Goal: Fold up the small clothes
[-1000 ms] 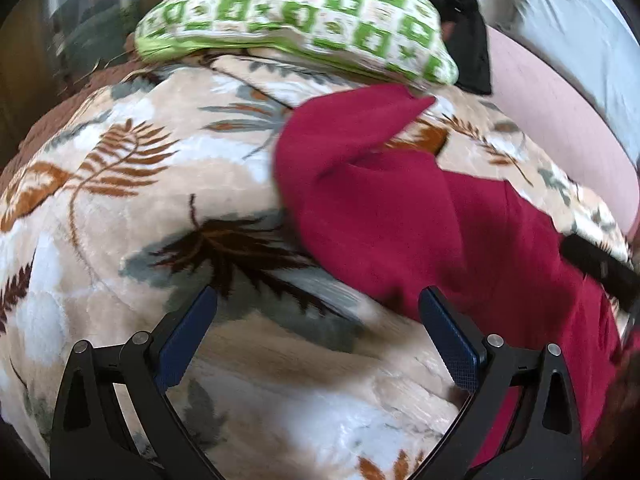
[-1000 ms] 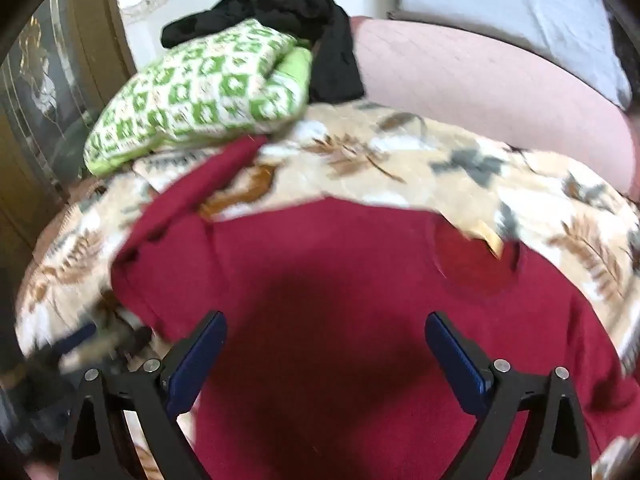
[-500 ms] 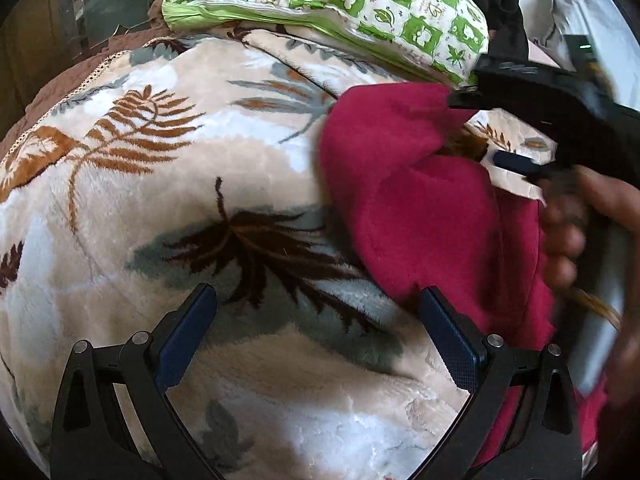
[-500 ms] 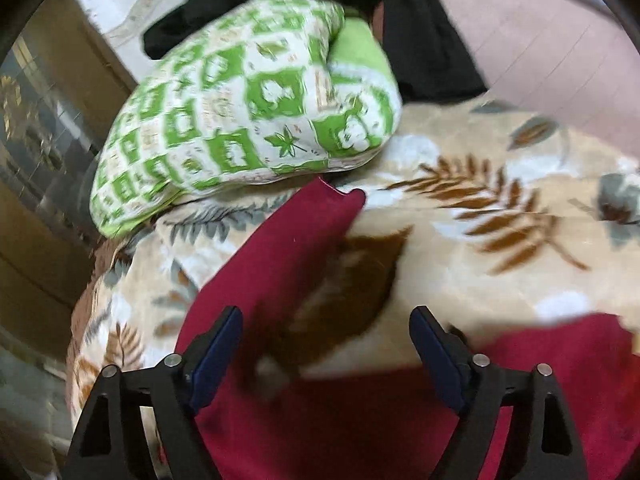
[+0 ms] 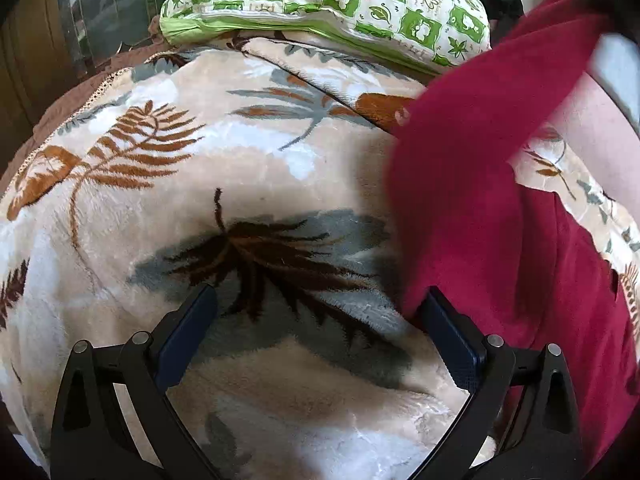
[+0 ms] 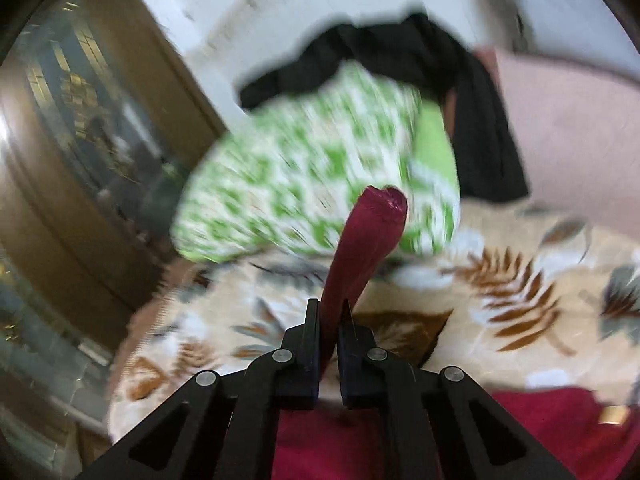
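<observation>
A dark red garment [image 5: 500,216] lies on the leaf-patterned blanket [image 5: 240,184], on the right of the left wrist view. One of its sleeves [image 5: 520,60] is lifted up toward the top right. My left gripper [image 5: 318,320] is open and empty, low over the blanket, its right finger [image 5: 452,340] by the garment's left edge. My right gripper [image 6: 330,320] is shut on the sleeve [image 6: 368,236], which sticks up between its fingers. More of the garment [image 6: 540,432] lies below it.
A green and white checked pillow [image 5: 340,4] lies at the far end of the blanket. Black clothing [image 6: 420,64] is piled behind it. A pink sheet [image 6: 568,128] lies to the right, and a wooden glass-fronted cabinet [image 6: 80,120] stands to the left.
My right gripper has shut on the sleeve and lifted it off the blanket. The left gripper has stayed open and moved little.
</observation>
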### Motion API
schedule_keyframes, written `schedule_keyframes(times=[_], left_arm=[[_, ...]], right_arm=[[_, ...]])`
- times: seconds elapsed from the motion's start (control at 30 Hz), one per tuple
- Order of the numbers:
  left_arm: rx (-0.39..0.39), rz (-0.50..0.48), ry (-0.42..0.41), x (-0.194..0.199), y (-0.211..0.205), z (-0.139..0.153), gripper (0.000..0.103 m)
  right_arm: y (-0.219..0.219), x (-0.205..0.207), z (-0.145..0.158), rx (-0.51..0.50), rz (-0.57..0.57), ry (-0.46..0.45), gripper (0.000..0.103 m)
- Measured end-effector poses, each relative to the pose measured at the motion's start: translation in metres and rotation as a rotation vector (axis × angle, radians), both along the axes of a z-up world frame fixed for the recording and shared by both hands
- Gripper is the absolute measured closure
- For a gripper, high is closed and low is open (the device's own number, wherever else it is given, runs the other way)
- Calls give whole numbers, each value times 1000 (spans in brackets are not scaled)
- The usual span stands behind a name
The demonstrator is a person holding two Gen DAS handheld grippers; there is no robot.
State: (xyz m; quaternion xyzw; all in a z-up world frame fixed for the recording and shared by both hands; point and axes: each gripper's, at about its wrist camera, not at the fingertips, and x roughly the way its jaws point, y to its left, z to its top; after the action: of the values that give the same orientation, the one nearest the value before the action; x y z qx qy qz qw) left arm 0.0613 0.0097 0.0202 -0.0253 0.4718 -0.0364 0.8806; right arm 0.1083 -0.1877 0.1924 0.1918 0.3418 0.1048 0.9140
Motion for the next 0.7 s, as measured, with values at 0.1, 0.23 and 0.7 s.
schedule_keyframes(times=[0.1, 0.23, 0.7], left_arm=[[-37, -11, -22, -6, 1, 11, 1], [-73, -114, -94, -26, -6, 44, 1], [-46, -205, -137, -44, -34, 48, 1]], right_arm=[[-19, -46, 36, -51, -15, -51, 97], [-61, -109, 32, -176, -112, -29, 97], [-185, -218, -136, -182, -429, 347, 96]])
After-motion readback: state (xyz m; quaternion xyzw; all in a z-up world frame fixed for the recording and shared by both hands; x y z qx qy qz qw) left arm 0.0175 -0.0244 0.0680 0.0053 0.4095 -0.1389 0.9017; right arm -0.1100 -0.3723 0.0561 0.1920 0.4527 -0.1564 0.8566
